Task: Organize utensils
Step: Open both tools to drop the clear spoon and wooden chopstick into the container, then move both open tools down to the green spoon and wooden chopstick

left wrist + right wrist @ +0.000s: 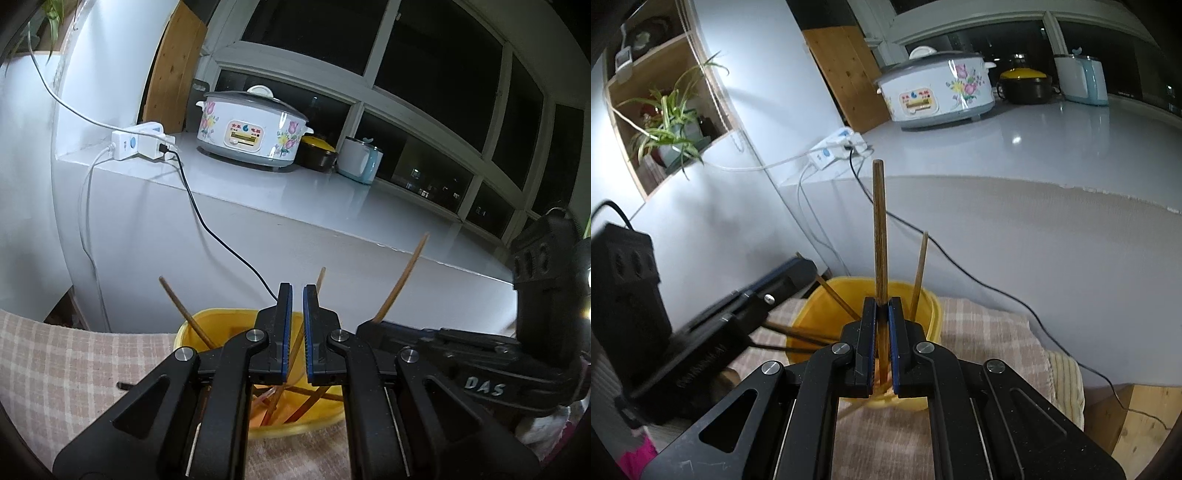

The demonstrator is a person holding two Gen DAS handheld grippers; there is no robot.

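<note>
Right wrist: chopstick [879,236] between right claw [881,314] pads.

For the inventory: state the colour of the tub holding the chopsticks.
Yellow. The tub shows best in the right wrist view.

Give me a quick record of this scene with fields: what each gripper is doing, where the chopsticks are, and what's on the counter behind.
left gripper: jaws shut, holding nothing, above the yellow container
right gripper: jaws shut on a wooden chopstick, upright over the container
other chopsticks: several leaning inside the container
container rests on: checked cloth
counter behind: floral rice cooker, dark pot with yellow lid, power strip
</note>
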